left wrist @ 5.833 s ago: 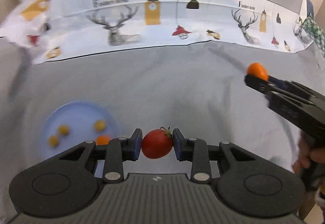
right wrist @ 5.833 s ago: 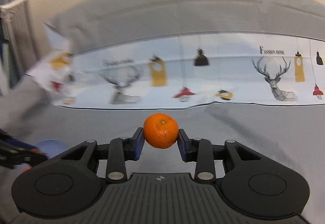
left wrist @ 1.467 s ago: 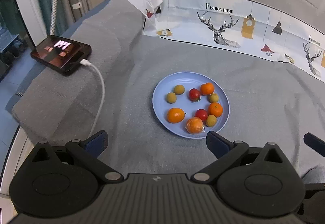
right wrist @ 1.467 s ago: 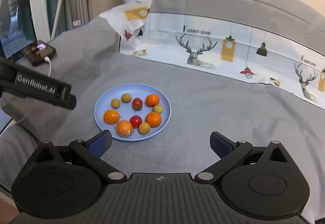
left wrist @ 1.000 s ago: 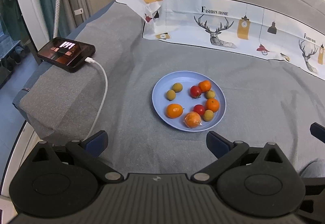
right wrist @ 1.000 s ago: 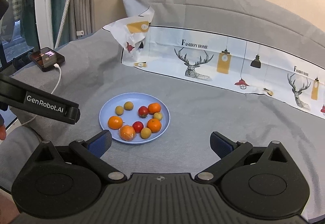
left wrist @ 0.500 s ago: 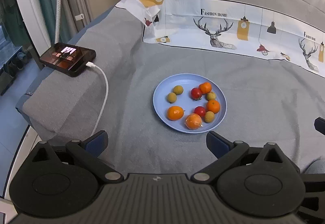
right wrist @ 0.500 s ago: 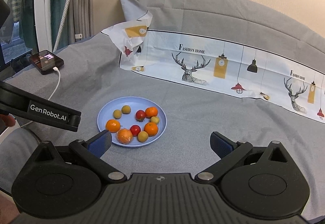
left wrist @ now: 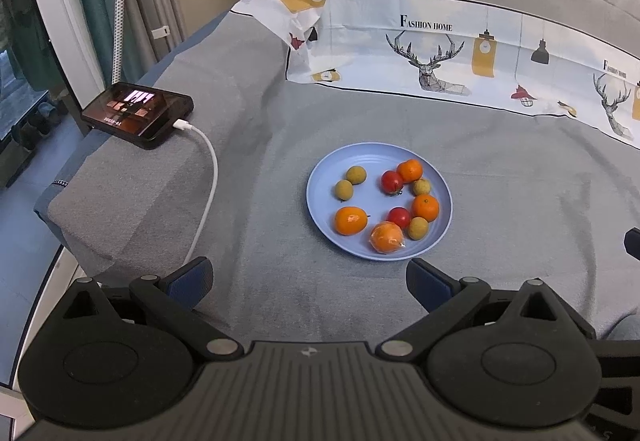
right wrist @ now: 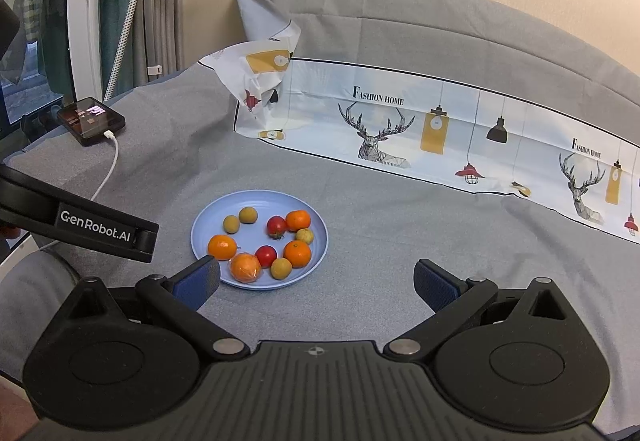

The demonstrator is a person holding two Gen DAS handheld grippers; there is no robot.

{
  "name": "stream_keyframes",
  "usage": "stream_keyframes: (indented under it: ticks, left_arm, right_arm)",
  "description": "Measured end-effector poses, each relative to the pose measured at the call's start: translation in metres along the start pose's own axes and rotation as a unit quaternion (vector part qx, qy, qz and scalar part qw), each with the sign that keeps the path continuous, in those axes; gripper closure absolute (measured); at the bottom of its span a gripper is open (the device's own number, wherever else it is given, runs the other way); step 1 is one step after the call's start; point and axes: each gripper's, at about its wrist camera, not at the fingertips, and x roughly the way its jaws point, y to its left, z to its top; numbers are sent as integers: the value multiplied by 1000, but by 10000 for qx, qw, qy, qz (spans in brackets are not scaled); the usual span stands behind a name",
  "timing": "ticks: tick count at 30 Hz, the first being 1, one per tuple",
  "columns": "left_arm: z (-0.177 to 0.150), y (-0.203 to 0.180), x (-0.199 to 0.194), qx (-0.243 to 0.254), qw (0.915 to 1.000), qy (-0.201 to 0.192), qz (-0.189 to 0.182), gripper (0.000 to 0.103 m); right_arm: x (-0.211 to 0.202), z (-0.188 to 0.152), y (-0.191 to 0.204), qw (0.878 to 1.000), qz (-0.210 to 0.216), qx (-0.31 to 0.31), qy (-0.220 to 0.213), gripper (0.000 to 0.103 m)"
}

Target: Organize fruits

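Note:
A blue plate (left wrist: pixel 320 197) on the grey cloth holds several fruits: mandarins (left wrist: pixel 350 220), two red tomatoes (left wrist: pixel 391 181) and small yellow-green fruits (left wrist: pixel 355 174). It also shows in the right wrist view (right wrist: pixel 204 227). My left gripper (left wrist: pixel 308 279) is open and empty, held back from the plate's near edge. My right gripper (right wrist: pixel 316 283) is open and empty, with the plate ahead to its left. The left gripper's body (right wrist: pixel 80 225) shows at the left of the right wrist view.
A phone (left wrist: pixel 138 115) with a lit screen lies at the left edge of the surface, with a white cable (left wrist: pixel 208 181) plugged in. A printed white cloth (left wrist: pixel 460 57) runs along the back. The surface drops off at the left.
Both grippers let go of the tomato and mandarin, which now lie on the plate, and both have drawn back and up. Over the last second the view shifts only slightly.

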Motion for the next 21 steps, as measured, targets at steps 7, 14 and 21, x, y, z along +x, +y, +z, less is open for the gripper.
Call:
stream_keyframes:
  ticks: [7, 14, 21]
  left_arm:
    - [0, -2, 0, 41, 10000, 0, 39, 0]
    - [0, -2, 0, 60, 10000, -2, 61, 0]
    - [-1, -1, 1, 72, 9999, -10, 96, 0]
  right_arm:
    - [0, 1, 1, 10000, -2, -9, -12, 1]
    - [1, 2, 1, 10000, 7, -44, -20, 1]
    - [1, 2, 3, 10000, 12, -66, -35, 1]
